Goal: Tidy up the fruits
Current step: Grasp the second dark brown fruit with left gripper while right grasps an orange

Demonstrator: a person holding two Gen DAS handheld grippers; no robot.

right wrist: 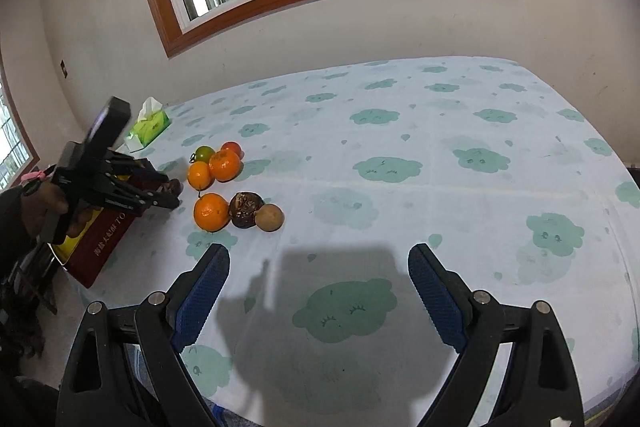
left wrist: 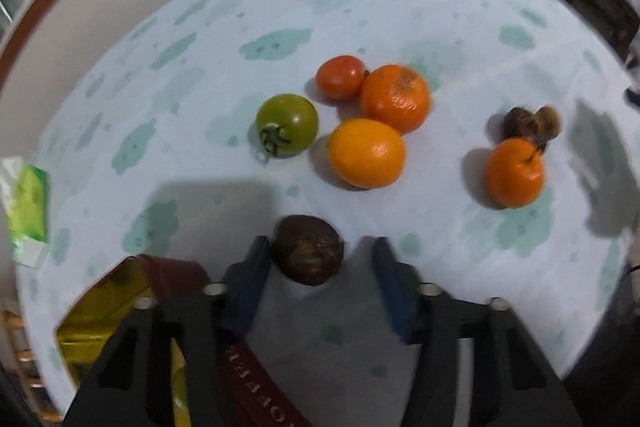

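In the left wrist view my left gripper (left wrist: pixel 321 243) stands open around a dark brown wrinkled fruit (left wrist: pixel 308 251) on the tablecloth. The left pad touches the fruit and the right pad is a little apart from it. Beyond lie a green tomato (left wrist: pixel 287 125), a red tomato (left wrist: pixel 340 77), two oranges (left wrist: pixel 395 98) (left wrist: pixel 366 153), a stemmed mandarin (left wrist: pixel 514 173) and two brown fruits (left wrist: pixel 532 123). In the right wrist view my right gripper (right wrist: pixel 320 267) hangs open and empty over the cloth, short of the mandarin (right wrist: pixel 211 211) and brown fruits (right wrist: pixel 246 209).
A red and yellow box (left wrist: pixel 120 299) sits at the table's left edge under my left gripper (right wrist: pixel 172 193). A green tissue pack (right wrist: pixel 150 127) lies at the far left corner. The cloud-patterned tablecloth (right wrist: pixel 440 147) stretches to the right. Wall and window stand behind.
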